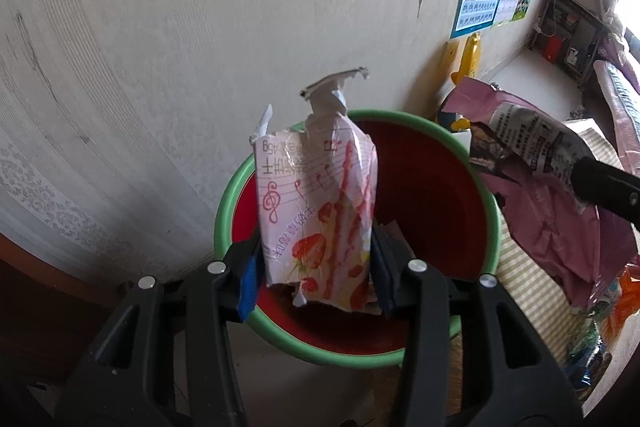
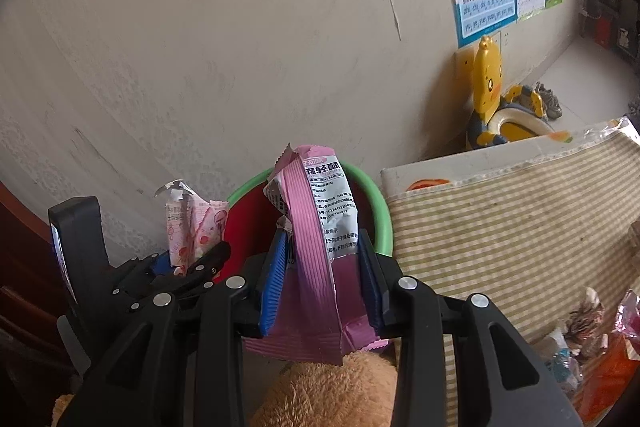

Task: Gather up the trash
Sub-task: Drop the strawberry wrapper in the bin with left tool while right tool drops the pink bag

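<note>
The right gripper (image 2: 322, 281) clamps a pink ribbed snack wrapper (image 2: 316, 227) upright in front of the green-rimmed red bin (image 2: 382, 215) — to its left the left gripper (image 2: 186, 263) pinches a strawberry-print wrapper (image 2: 192, 227) — with a striped cloth (image 2: 500, 227) at right.

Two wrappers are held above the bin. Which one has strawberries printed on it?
The white wrapper in the left hand-held gripper has the strawberries and red music notes. The wrapper in the right hand-held gripper is pink, with striped ridges.
</note>
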